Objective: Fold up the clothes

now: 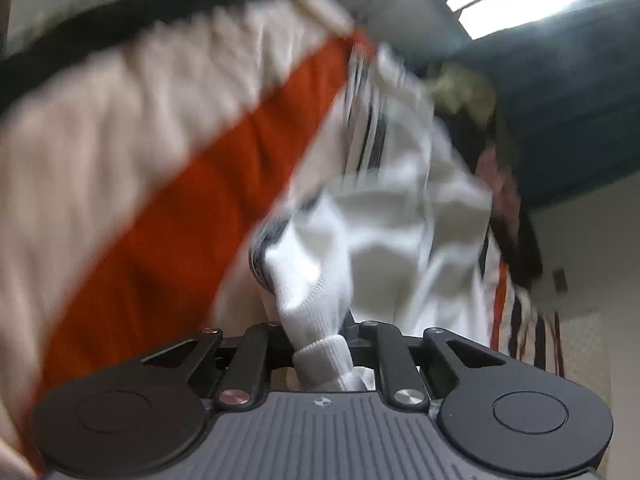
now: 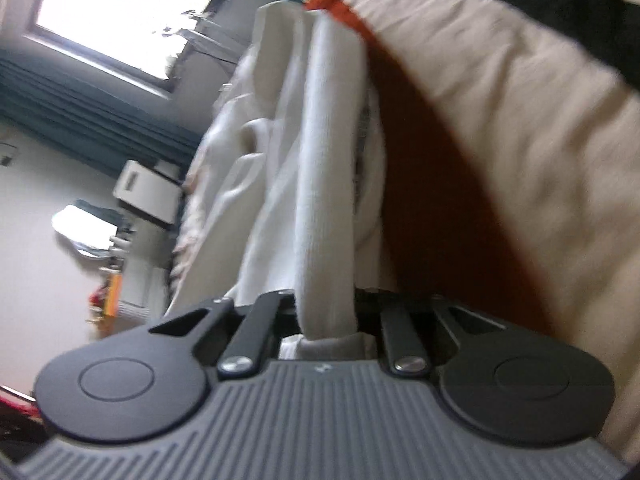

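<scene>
Left tool (image 1: 320,344): clamped on a ribbed edge of a white knit garment (image 1: 384,232), which rises ahead of it. Right tool (image 2: 326,320): pinching another ribbed band of the same garment (image 2: 328,168). Striped cream, orange and black blanket (image 1: 168,208) spreads beyond both tools.

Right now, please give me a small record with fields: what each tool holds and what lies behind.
left tool: shut on the white garment, ribbed edge pinched
right tool: shut on the same white garment, a long ribbed strip
garment state: lifted and bunched, not folded
backdrop: cream and orange striped cover
room: bright window, teal curtain
image quality: motion blur
</scene>
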`<control>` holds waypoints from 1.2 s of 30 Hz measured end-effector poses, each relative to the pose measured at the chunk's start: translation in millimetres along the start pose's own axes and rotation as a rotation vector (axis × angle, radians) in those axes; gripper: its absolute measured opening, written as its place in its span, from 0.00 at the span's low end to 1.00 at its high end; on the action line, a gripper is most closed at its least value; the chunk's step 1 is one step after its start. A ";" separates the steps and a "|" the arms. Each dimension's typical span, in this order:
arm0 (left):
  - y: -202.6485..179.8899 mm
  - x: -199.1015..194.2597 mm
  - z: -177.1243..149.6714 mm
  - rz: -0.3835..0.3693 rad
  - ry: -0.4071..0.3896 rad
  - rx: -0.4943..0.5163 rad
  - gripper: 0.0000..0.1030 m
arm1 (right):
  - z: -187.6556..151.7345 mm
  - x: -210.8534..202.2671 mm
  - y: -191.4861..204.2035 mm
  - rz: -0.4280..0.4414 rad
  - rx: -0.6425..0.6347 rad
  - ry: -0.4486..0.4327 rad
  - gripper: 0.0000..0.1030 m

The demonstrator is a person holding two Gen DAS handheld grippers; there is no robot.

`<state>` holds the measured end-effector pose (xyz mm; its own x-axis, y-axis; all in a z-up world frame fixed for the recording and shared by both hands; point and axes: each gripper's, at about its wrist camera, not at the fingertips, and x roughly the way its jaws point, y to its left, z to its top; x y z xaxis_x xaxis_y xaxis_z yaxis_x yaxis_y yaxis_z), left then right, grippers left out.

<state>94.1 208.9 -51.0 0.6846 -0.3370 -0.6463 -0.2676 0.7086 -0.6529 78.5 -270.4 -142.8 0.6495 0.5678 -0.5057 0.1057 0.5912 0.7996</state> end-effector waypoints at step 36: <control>59.8 45.2 349.6 0.591 -0.314 0.255 0.71 | -140.7 336.7 286.7 0.248 -0.058 0.520 0.27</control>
<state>346.1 452.8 18.8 0.6473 0.3152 -0.6940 -0.5132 0.8534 -0.0911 221.4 170.9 -129.4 0.1928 0.8915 -0.4099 -0.0536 0.4267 0.9028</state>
